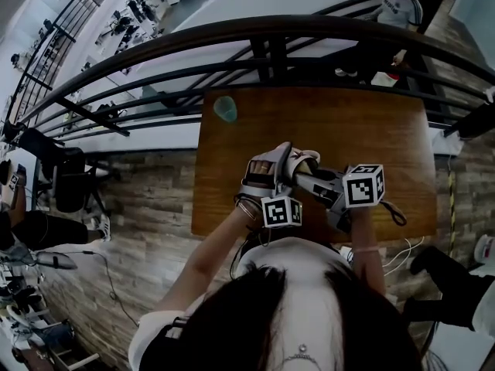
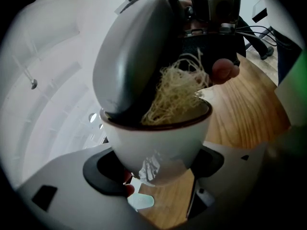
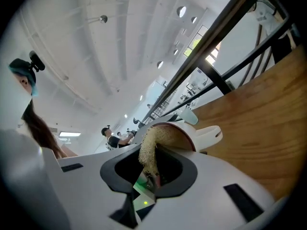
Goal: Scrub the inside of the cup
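Clamping cup (image 2: 158,138) by its lower body in left gripper (image 2: 154,170), over table (image 1: 371,130); pinching scrubber (image 2: 175,95) in right gripper (image 3: 152,169), wad stuffed into cup's mouth

A glossy, smooth white glaze is seen on the cup (image 2: 158,143), coarse straw-like fibre in the scrubber (image 2: 175,92) at frame centre, and smooth grained wood on the table (image 2: 244,114) at right.
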Tool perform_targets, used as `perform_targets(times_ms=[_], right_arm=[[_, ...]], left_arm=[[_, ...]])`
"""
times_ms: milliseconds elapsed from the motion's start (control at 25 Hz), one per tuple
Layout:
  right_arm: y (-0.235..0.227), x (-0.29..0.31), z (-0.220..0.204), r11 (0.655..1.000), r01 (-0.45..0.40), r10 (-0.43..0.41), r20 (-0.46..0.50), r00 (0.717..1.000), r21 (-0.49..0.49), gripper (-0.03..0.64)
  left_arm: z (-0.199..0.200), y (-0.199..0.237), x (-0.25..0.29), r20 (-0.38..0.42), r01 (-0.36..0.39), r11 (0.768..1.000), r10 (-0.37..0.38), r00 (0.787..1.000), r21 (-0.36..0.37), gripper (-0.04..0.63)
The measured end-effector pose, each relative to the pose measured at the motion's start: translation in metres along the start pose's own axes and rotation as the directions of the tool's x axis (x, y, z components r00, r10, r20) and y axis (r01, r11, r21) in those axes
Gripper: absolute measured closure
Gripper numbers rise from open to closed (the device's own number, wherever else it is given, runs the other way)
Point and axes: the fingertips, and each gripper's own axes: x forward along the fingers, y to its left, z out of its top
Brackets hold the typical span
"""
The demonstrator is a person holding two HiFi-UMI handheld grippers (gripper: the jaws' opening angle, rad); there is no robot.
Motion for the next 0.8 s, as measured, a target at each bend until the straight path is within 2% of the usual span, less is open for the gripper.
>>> perform_targets(times_ms=[440, 800], right_arm=[[0.005, -0.001, 0.012, 0.99, -0.052, 0.036, 0.123, 0.992, 0.129, 0.537], [0.004, -0.006, 0.014, 0.978, -0.083, 0.051, 0.169, 0.984, 0.189, 0.537]], left_arm=[[0.001, 0.008, -0.001, -0.005, -0.035, 0.999, 0.035, 0.999, -0.029, 0.207], [0.004, 0.007, -0.001, -0.004, -0.033, 0.999, 0.032, 0.999, -0.03, 0.207]])
